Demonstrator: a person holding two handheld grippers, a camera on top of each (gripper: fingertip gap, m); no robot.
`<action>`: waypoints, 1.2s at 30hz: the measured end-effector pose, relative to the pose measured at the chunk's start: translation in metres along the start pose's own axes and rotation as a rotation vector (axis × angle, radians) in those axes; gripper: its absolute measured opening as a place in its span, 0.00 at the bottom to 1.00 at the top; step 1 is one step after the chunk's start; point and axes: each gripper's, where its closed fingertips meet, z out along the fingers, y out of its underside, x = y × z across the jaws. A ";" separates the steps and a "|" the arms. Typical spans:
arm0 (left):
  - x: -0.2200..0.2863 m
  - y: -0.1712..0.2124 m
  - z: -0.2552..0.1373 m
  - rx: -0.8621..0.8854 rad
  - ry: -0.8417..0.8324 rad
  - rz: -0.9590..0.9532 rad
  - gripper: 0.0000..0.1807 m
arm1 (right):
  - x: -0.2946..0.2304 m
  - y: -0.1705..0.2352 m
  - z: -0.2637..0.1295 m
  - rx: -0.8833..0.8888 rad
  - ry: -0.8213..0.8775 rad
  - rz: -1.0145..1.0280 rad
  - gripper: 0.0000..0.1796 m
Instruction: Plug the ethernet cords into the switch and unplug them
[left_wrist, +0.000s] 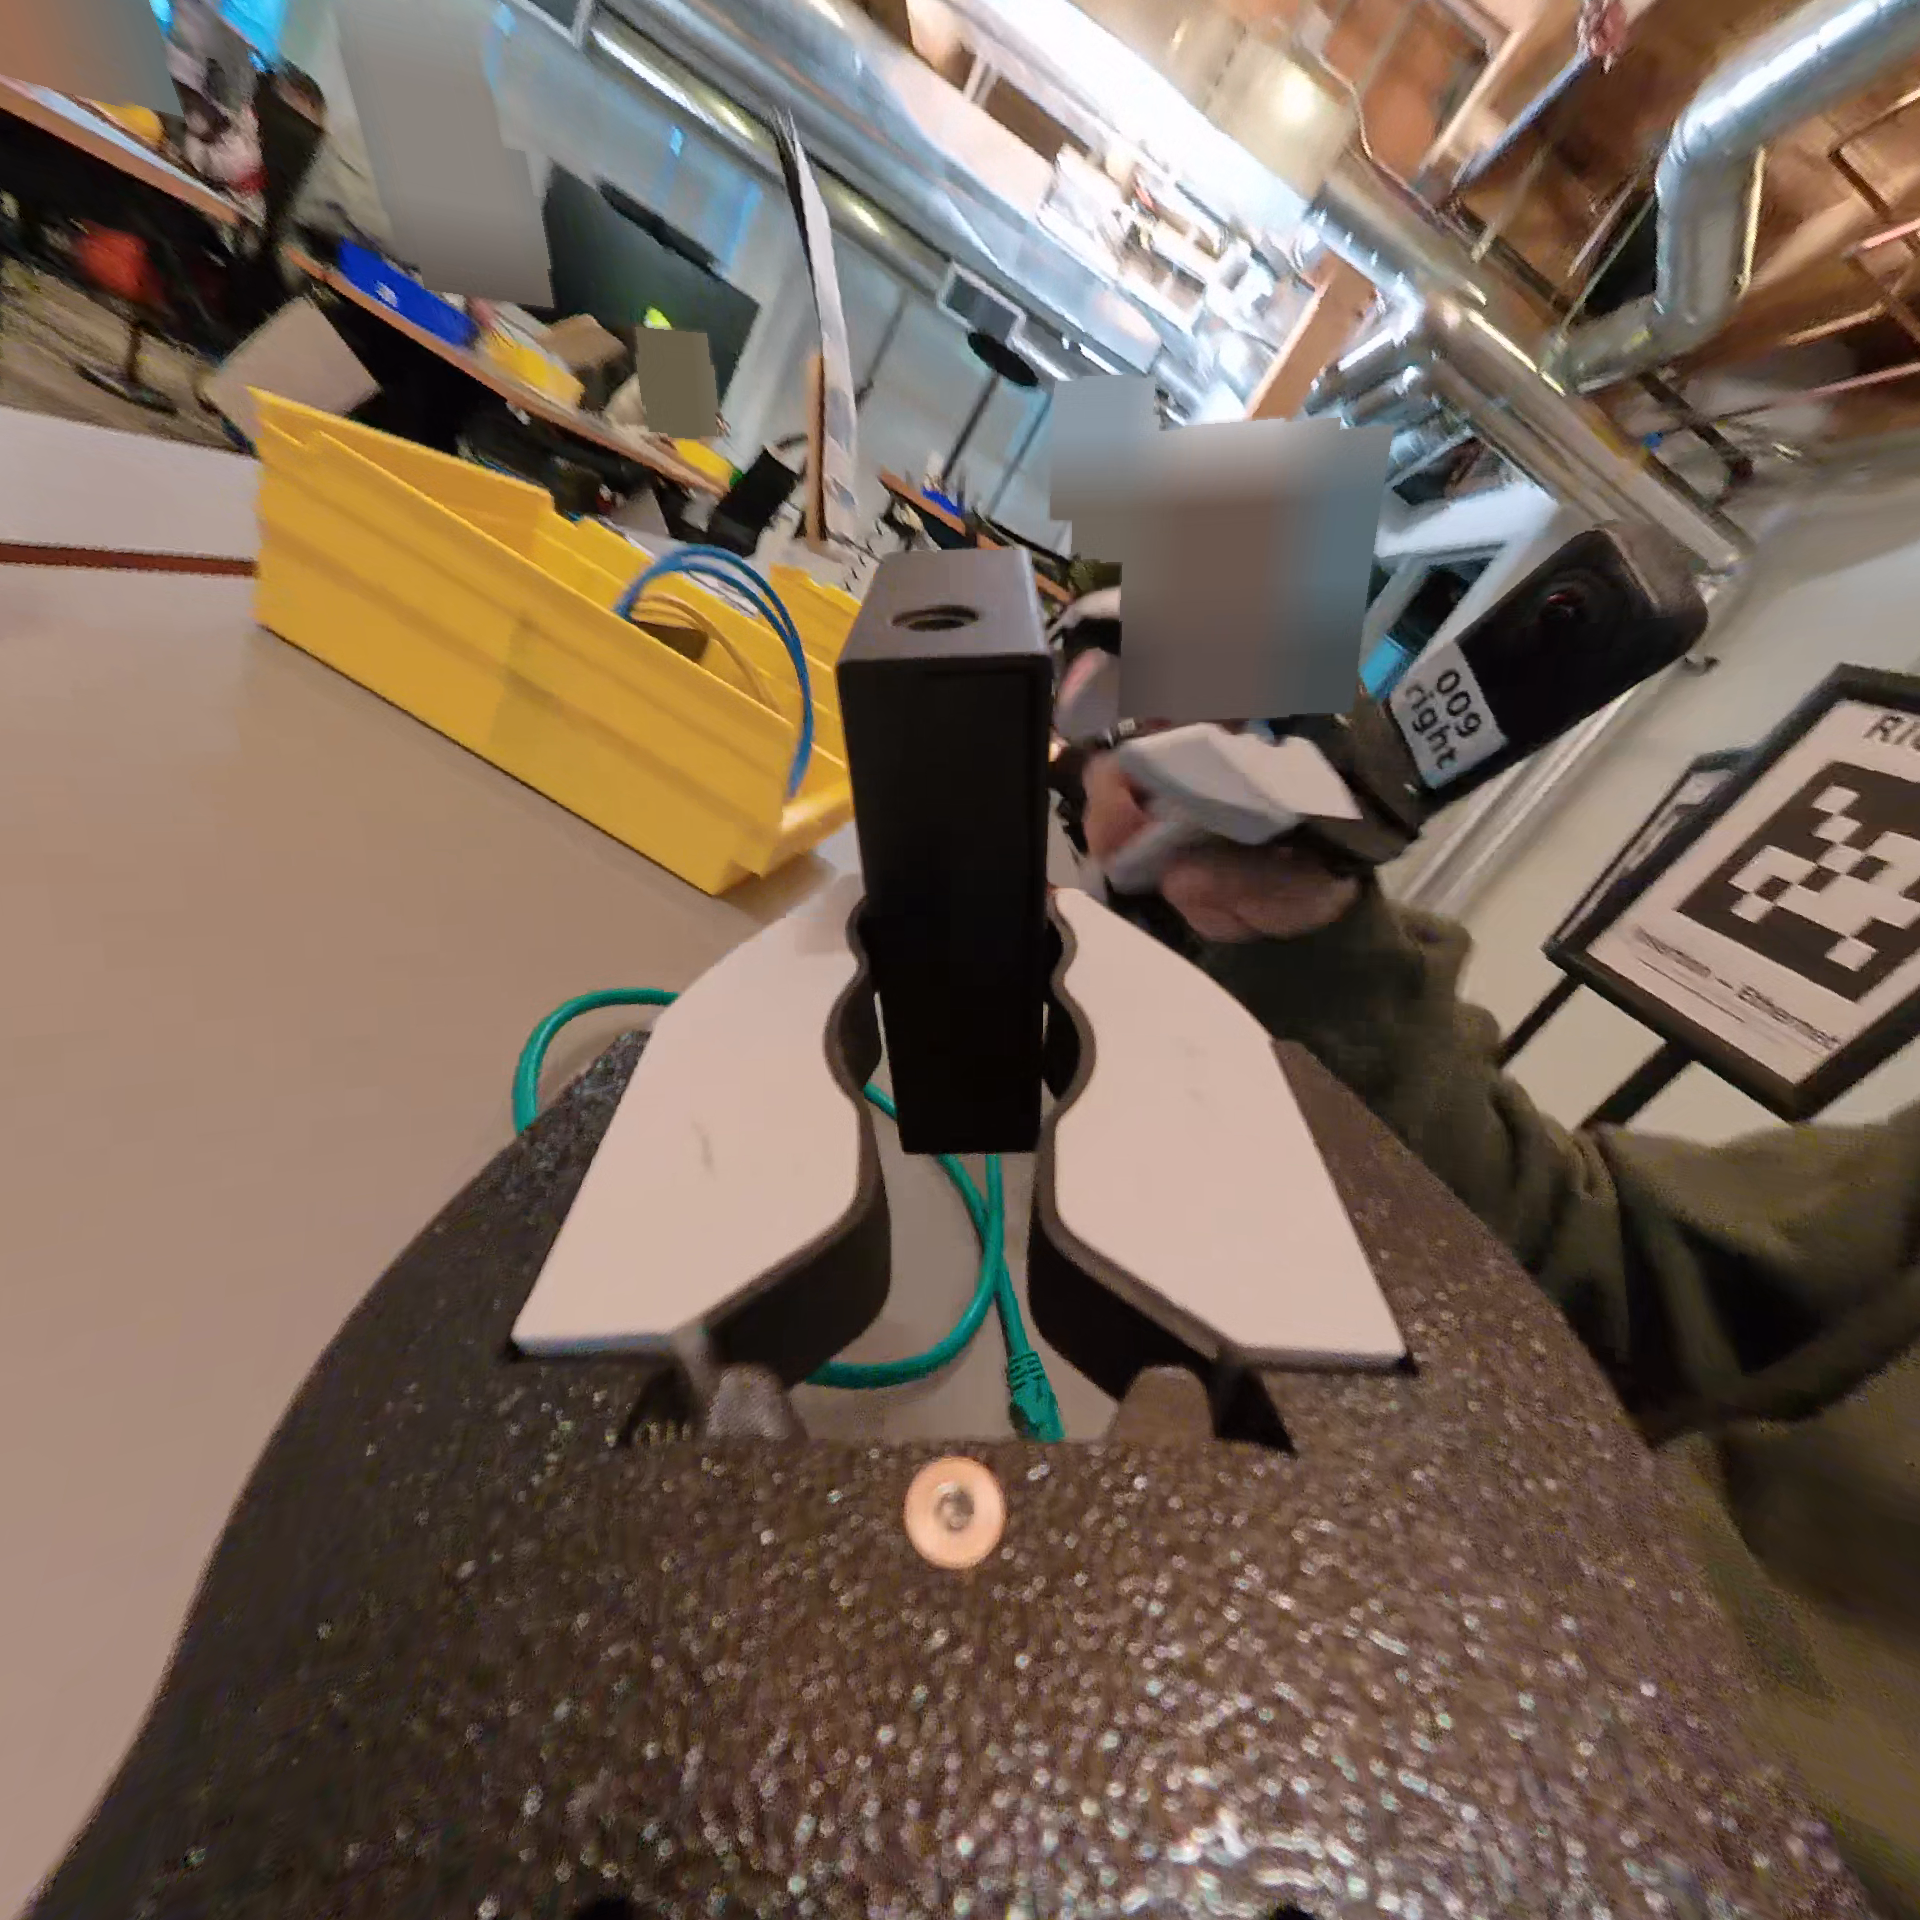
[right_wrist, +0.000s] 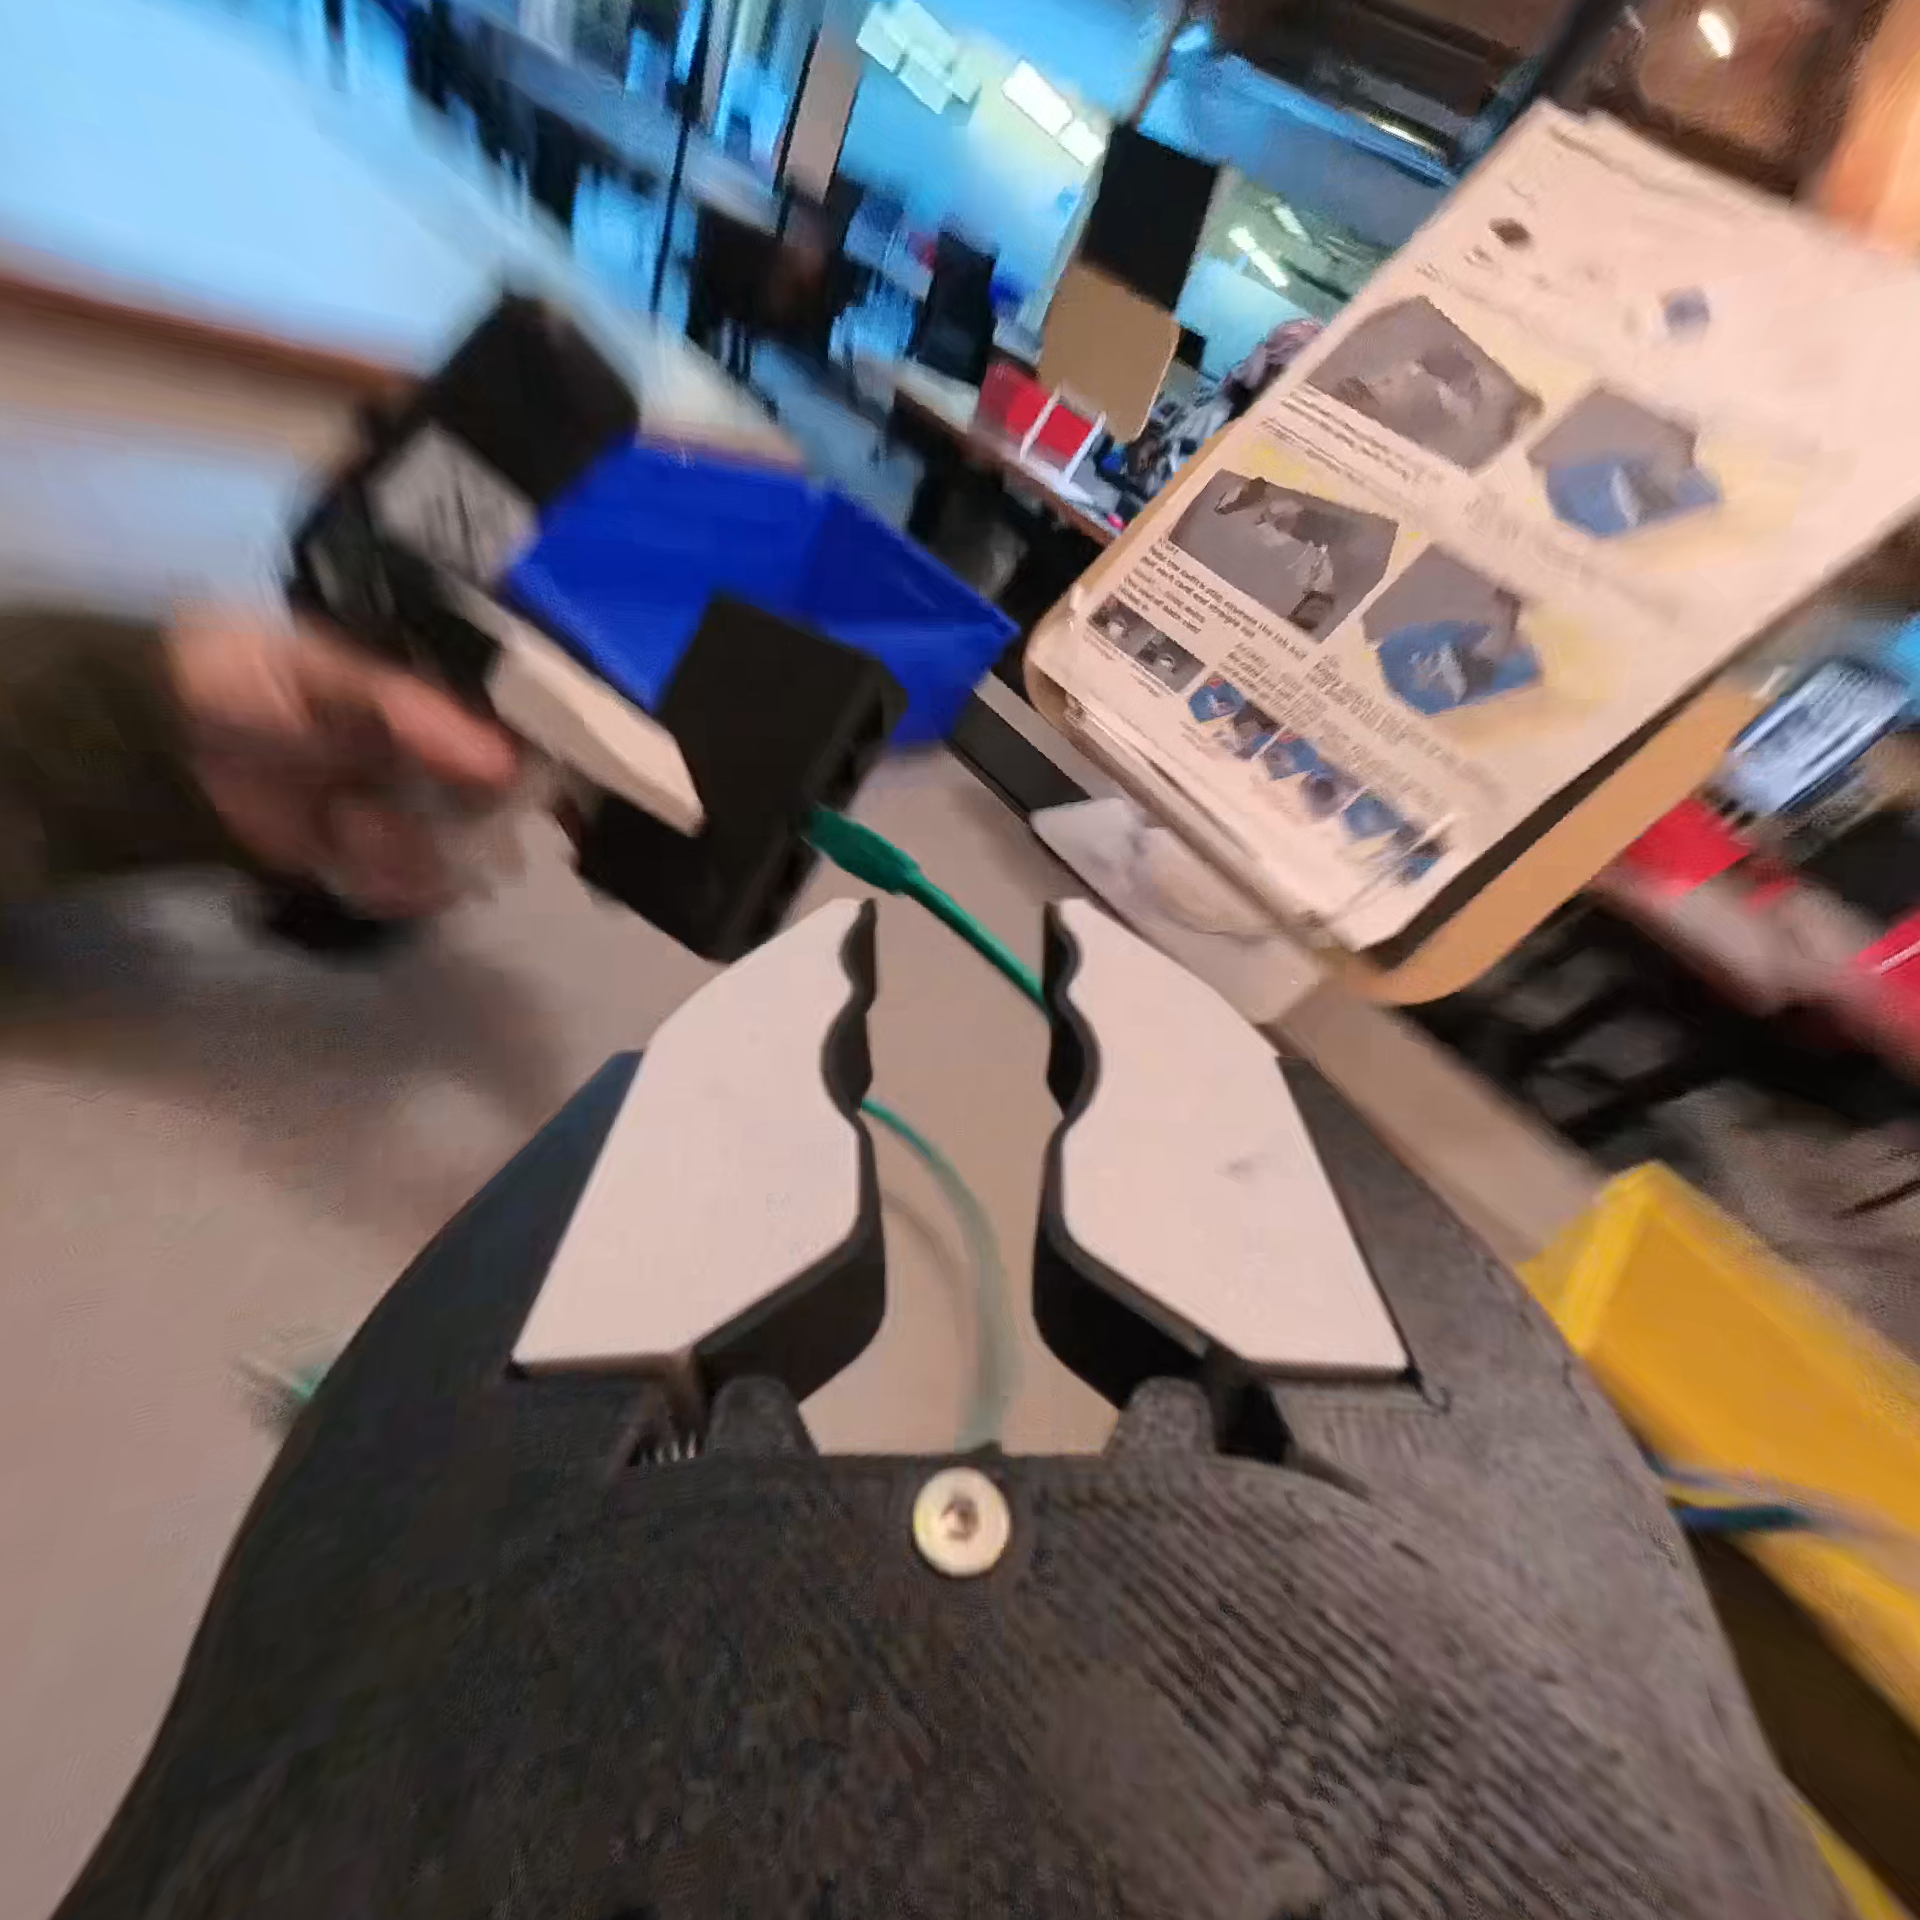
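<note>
Left tongs (left_wrist: 956, 997) clamp black switch (left_wrist: 948, 831), green cord (right_wrist: 883, 857) plugged.

Yellow bins (left_wrist: 499, 644) stacked on my counter (left_wrist: 208, 935), blue bin (right_wrist: 748, 561) beyond, framed marker sign (left_wrist: 1787, 894) standing right, illustrated instruction board (right_wrist: 1455, 520) propped up.

Black switch (left_wrist: 951, 883) held upright off the table, green cord (right_wrist: 914, 883) plugged in.
</note>
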 end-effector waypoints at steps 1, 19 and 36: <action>0.001 -0.003 -0.002 0.028 0.006 0.012 0.15 | -0.006 -0.003 -0.001 0.059 0.002 0.202 0.10; 0.050 0.003 -0.010 0.036 0.181 0.303 0.15 | -0.062 -0.010 0.021 0.628 -0.312 0.816 0.13; 0.038 0.030 -0.016 -0.145 0.099 0.609 0.15 | -0.064 0.007 -0.012 -0.430 -0.398 -0.061 0.19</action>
